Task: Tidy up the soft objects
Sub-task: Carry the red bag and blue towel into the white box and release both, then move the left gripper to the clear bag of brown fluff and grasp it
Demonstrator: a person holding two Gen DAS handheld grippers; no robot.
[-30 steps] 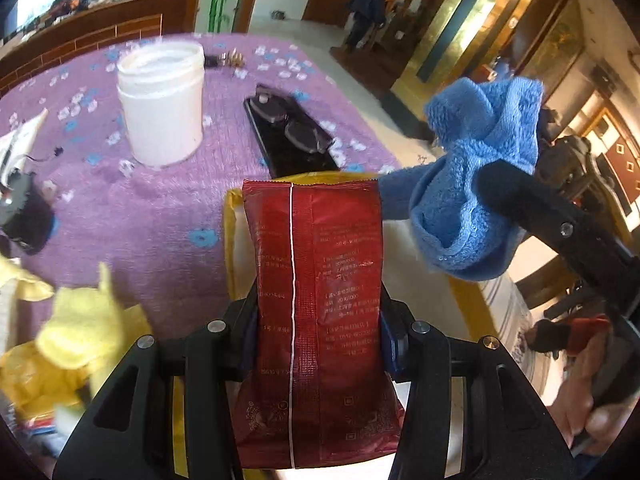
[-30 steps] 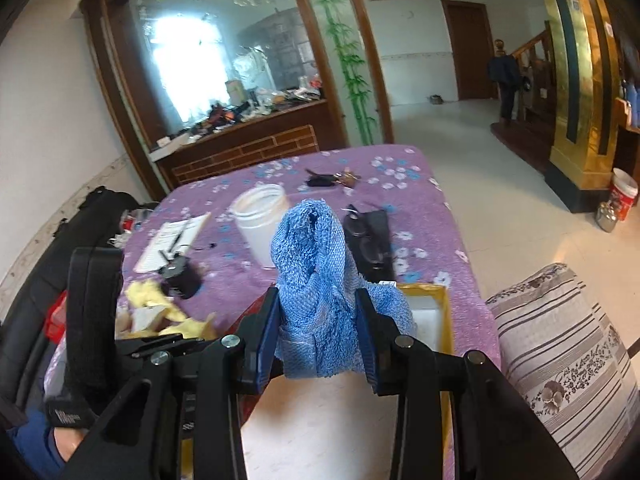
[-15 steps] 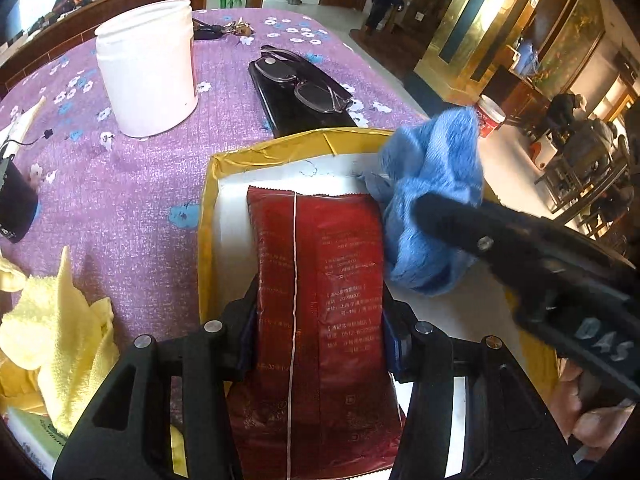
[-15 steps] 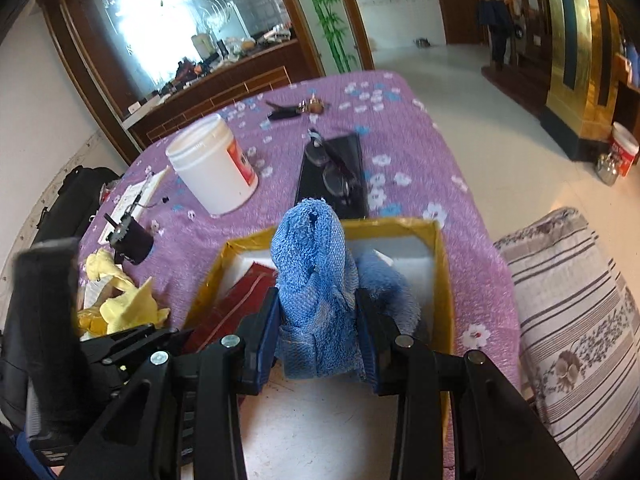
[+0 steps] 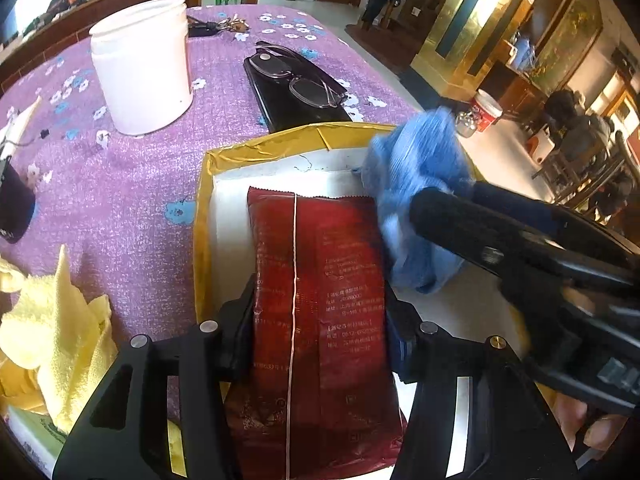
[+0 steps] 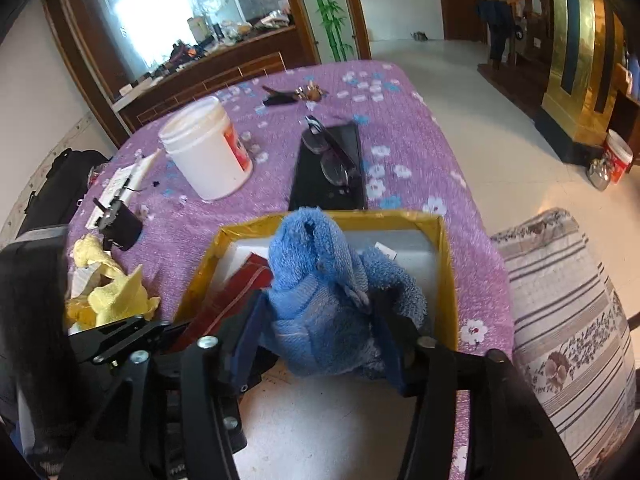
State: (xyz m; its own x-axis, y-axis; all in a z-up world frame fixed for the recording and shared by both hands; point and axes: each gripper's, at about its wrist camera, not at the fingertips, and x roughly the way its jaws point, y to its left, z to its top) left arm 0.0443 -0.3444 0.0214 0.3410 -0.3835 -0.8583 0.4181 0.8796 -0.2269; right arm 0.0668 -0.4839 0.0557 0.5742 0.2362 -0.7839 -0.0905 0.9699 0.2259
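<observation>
On the far left of the purple flowered cloth (image 5: 132, 184) lies a crumpled yellow cloth (image 5: 60, 332), and behind it stands a white tub (image 5: 142, 66). Next come glasses (image 5: 308, 84) on a black case (image 5: 280, 96).

Then the box w/ a yellow rim (image 5: 202, 216) and a white floor. In it lies the red packet (image 5: 316, 304), flat & long, between the fingers of the left gripper (image 5: 320, 316). Its jaws have just been opening; the pads seem to sit right by the packet's edges (can't tell if they squeeze it).

To the right of the packet, also in the box, sits the blue towel (image 6: 332, 292), bunched up. The right gripper (image 6: 320, 332) has just been opening too, so its fingers stand loose on both sides of the towel, which rests on the box floor. At the far right is a striped cushion (image 6: 568, 320).
</observation>
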